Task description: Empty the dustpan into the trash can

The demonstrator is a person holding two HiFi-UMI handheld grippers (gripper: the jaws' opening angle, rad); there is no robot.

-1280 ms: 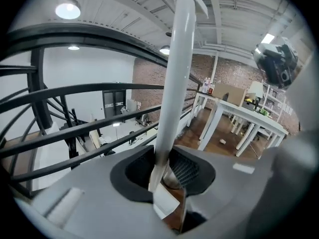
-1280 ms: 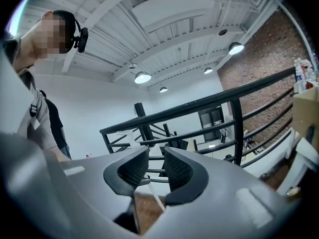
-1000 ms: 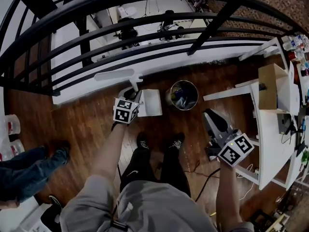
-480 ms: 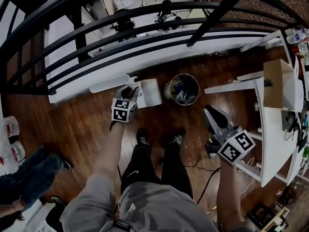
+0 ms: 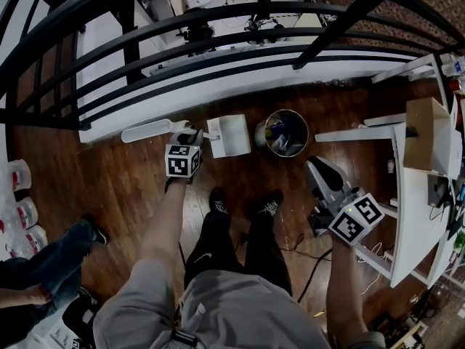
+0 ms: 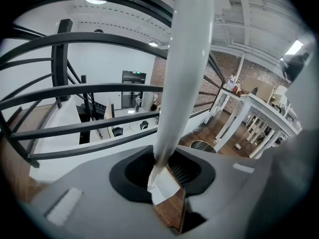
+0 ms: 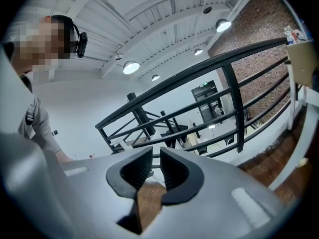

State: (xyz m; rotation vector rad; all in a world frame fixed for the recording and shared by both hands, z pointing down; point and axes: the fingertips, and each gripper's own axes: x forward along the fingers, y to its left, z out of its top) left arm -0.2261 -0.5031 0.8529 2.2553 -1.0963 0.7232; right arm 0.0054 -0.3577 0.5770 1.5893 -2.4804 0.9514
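Note:
My left gripper (image 5: 195, 137) is shut on the white dustpan's long handle (image 5: 149, 130), close to where it joins the pan (image 5: 229, 135). The pan sits low over the wooden floor just left of the round metal trash can (image 5: 282, 133), which holds some rubbish. In the left gripper view the handle (image 6: 182, 73) rises straight up from between the jaws, which have just been closing on it. The can's rim (image 6: 202, 144) shows to its right. My right gripper (image 5: 314, 167) hovers right of the can. Its jaws have just been closing to a narrow gap (image 7: 155, 169) with nothing between them.
A black railing (image 5: 218, 46) runs across beyond the can. A white table (image 5: 414, 217) with a cardboard box (image 5: 421, 133) stands at the right. Another person's legs (image 5: 43, 267) and some bottles (image 5: 18, 174) are at the left. Cables (image 5: 312, 264) lie by my feet.
My left gripper has sunk with the dustpan, and the handle now leans further left. The right gripper has dropped a little. The other person's legs have shifted lower left.

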